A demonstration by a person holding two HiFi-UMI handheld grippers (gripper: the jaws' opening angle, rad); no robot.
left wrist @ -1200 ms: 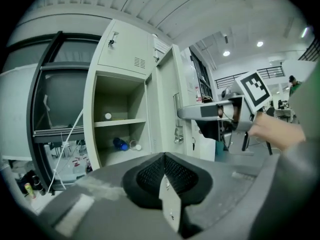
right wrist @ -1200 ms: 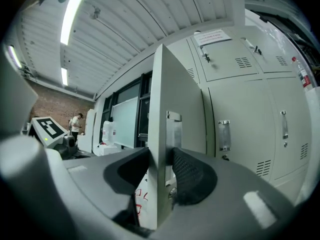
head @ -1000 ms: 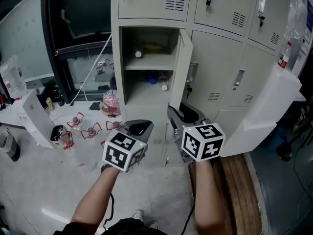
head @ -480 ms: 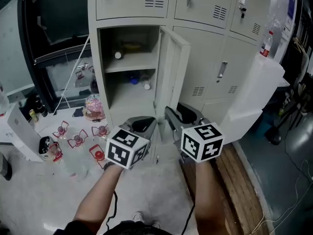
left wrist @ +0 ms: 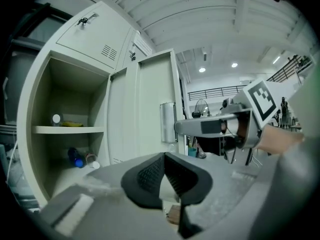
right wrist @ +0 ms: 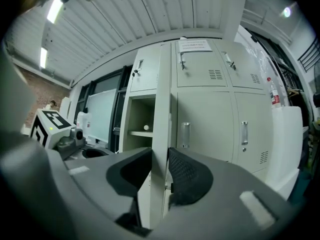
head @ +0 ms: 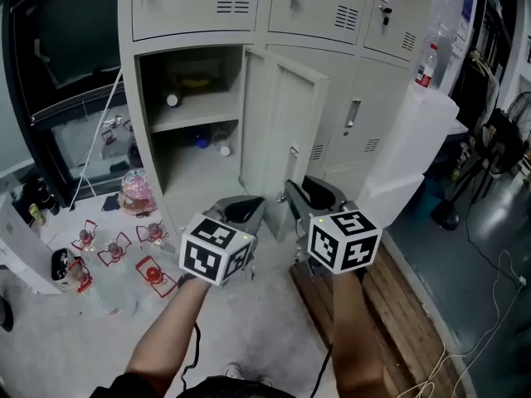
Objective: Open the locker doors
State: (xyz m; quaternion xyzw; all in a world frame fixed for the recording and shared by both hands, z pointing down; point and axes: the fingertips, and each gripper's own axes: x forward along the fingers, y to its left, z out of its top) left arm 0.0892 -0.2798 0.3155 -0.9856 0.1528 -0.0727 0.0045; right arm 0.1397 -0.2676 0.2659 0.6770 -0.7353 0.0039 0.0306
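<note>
A bank of grey lockers stands ahead. One locker door point(head: 278, 131) hangs open, showing shelves point(head: 187, 118) with small bottles. My right gripper point(head: 309, 197) is at that door's lower free edge. In the right gripper view the door edge point(right wrist: 161, 129) runs up between the jaws of the right gripper point(right wrist: 161, 176), which are closing, and it fills the gap between the pads. My left gripper point(head: 245, 214) hovers beside it, left of the door. In the left gripper view the left gripper point(left wrist: 162, 176) is shut with nothing in it, facing the open door point(left wrist: 150, 109).
Closed locker doors with handles point(head: 353, 114) stand right of the open one. A large white panel point(head: 406, 156) leans against them. A wooden board point(head: 390, 301) lies on the floor at the right, and red-and-clear items point(head: 116, 247) are scattered at the left.
The lockers have slid left in the head view and the open door now shows more of its inner face. Both grippers keep their places low in the view.
</note>
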